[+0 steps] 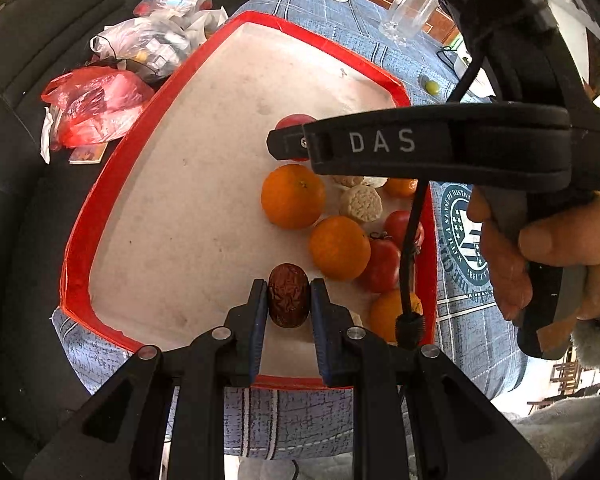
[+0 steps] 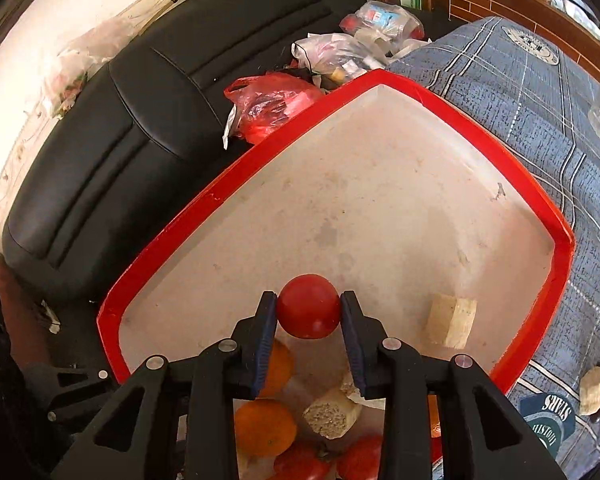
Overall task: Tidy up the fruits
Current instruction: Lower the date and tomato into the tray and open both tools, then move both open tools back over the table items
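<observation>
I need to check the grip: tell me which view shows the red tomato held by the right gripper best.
The right wrist view: the red tomato sits whole between the right gripper jaws. The left wrist view shows only a sliver behind that gripper.

A black padded sofa [image 2: 112, 152] stands against a pale wall [image 2: 40, 40]. Plastic bags [image 1: 140, 40] lie on its seat. Beside it, a blue checked cloth [image 2: 512, 92] covers the table. Brown brick-patterned panelling [image 2: 512, 12] runs behind, in bright daylight.
</observation>
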